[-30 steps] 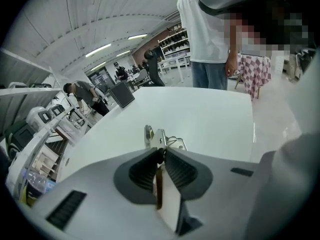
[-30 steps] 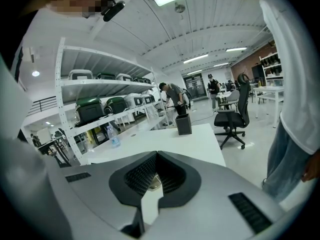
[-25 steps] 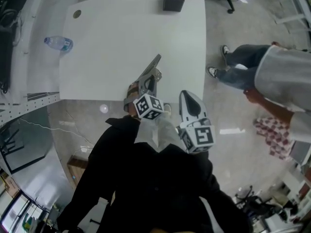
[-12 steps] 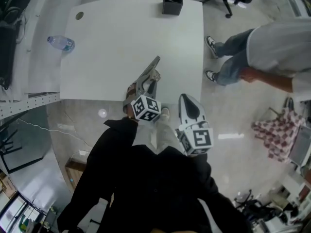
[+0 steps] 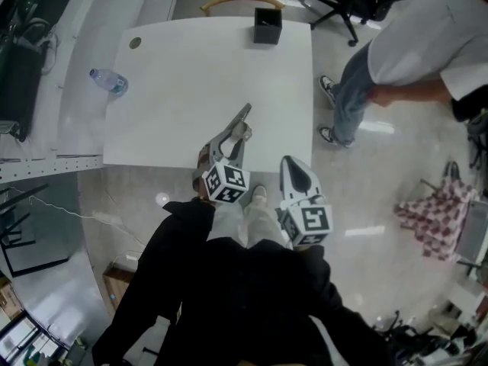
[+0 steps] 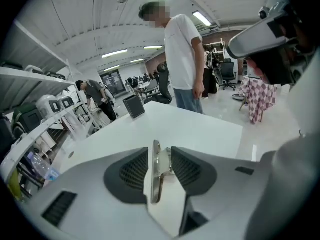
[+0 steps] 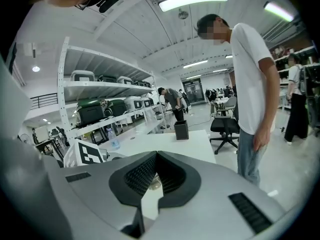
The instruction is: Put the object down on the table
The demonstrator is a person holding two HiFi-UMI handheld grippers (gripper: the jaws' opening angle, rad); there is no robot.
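Left claw [image 6: 161, 153] just opened wide; thin silver metal strip [image 6: 156, 176] lies loose between (we judge it released).

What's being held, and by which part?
Nothing gripped. The left gripper has just been opening its jaws; the metal strip stands loose between them at one end. The right gripper is shut, empty.

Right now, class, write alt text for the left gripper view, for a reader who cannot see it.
The left gripper, whose jaws have just been opening, stands open with a thin metal strip on edge between them, over a white table. Behind the table a person in a white T-shirt stands; shelves run along the left.
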